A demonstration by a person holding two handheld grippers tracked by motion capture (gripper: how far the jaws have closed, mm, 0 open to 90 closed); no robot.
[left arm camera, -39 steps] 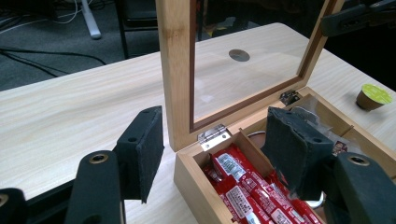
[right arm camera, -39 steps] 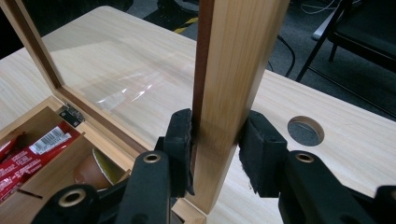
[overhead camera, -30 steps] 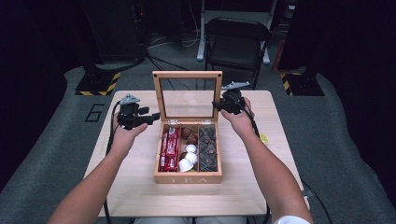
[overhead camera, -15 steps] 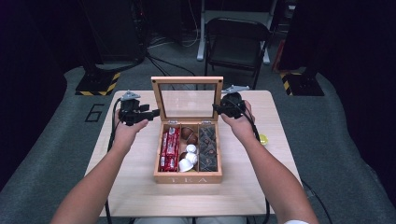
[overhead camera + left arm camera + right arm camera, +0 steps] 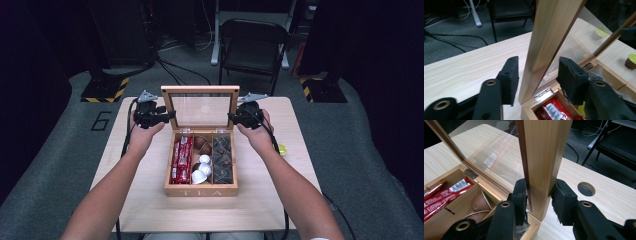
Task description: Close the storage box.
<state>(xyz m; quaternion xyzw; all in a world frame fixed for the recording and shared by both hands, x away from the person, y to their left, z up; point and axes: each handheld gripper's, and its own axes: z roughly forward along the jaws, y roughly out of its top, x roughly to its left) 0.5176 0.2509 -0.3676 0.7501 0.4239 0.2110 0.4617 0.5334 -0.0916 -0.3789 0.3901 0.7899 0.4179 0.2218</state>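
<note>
My left gripper (image 5: 169, 116) is matte black, with a grey three-cornered plate on top and a black cable trailing off it. My right gripper (image 5: 234, 118) is built the same, plate and cable alike. Up close, each jaw is a flat black bar with brass-ringed screw holes, tipped by a blocky black foam pad with rough, worn edges. My forearms are bare; a white sleeve edge shows at five o'clock.

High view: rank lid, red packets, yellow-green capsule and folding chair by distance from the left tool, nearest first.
1. Lid: its left edge sits right at the left tool, between the jaws.
2. Red packets: left compartment of the box, toward the person.
3. Yellow-green capsule: on the table past the box, by the right forearm.
4. Folding chair: on the floor beyond the table, to the right.
</note>
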